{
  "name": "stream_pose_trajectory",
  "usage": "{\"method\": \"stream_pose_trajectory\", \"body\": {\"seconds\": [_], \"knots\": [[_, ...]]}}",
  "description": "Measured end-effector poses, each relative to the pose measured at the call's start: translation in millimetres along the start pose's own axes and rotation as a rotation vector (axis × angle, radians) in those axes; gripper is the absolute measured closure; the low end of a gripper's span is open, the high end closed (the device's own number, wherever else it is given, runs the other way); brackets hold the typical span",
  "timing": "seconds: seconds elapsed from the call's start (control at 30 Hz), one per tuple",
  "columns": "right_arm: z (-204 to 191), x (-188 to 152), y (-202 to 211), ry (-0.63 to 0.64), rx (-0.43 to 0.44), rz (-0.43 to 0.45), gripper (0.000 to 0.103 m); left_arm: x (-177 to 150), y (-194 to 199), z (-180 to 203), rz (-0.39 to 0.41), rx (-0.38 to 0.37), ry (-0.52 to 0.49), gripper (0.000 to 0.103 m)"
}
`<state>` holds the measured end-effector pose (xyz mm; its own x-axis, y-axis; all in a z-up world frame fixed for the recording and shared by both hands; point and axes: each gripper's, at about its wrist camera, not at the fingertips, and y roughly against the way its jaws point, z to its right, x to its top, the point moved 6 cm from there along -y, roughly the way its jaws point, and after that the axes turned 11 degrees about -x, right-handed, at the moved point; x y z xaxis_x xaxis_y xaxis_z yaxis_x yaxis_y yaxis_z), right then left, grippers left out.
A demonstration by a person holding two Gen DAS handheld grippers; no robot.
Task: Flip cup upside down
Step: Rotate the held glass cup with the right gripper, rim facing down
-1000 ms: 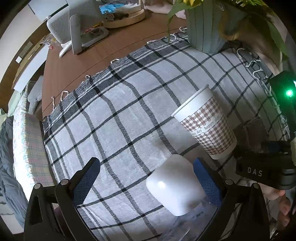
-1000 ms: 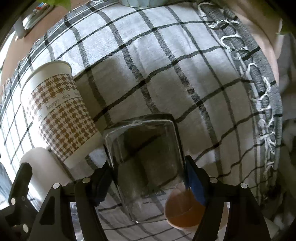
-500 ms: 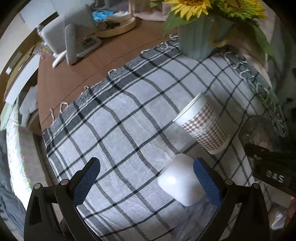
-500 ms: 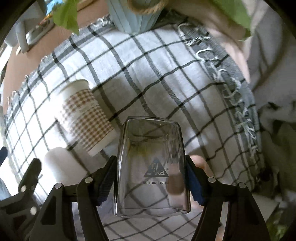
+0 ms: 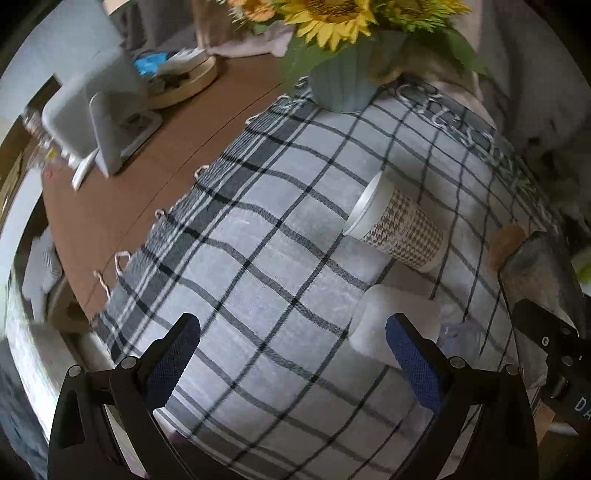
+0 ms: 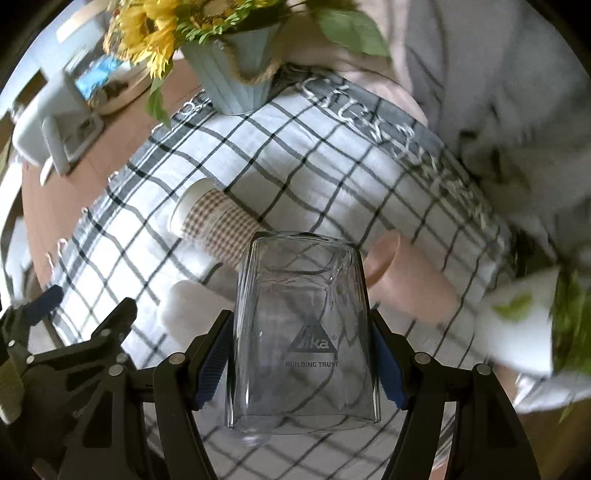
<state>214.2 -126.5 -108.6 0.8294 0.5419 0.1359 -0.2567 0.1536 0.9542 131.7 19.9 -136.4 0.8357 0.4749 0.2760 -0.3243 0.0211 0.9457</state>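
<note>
Left wrist view: the left gripper is hovering above the checked cloth with its jaws standing wide apart and nothing between the blue pads. A white cup is sitting on the cloth just past the right-hand finger, at about 4 o'clock in the frame. A houndstooth paper cup is lying at about 2 o'clock, wide rim pointing toward 10 o'clock. A pale blue vase of sunflowers is standing at 12 o'clock on the far edge of the cloth. A grey stand-mounted device is resting on the brown tabletop at 10 o'clock. At 3 to 4 o'clock the glass cup is showing in the black frame of the right gripper; the grip itself is hard to read from here. Right wrist view: the right gripper is clamping the glass cup between both blue pads, one on each side wall. The glass is hanging above the cloth, clear of it, printed logo facing the camera. The paper cup is lying at 10 o'clock behind the glass, the white cup at 9 o'clock, and a peach-coloured cup is lying at 2 to 3 o'clock. The vase is sitting at 11 to 12 o'clock. Part of the left gripper is showing at 8 o'clock. The right side of this view is blurred.
</note>
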Motion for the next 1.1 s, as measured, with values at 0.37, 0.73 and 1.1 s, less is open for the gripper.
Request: {"method": "stream_pose_trajectory", "body": {"seconds": [0.37, 0.73, 1.1], "knots": [[-9.5, -60.9, 25.0, -0.345, -0.021, 0.008, 0.033, -10.7, 4.4, -15.6, -0.051, -0.075, -0.232, 0.000], [-59.0, -110.0, 45.3, -0.598, -0.068, 0.056, 0.033, -19.3, 1.3, -57.3, -0.046, -0.059, -0.428, 0.000], [-129.4, -113.4, 3.4, -0.633, 0.023, -0.014, 0.033, -18.7, -22.6, -112.8, -0.100, -0.019, -0.402, 0.000]]}}
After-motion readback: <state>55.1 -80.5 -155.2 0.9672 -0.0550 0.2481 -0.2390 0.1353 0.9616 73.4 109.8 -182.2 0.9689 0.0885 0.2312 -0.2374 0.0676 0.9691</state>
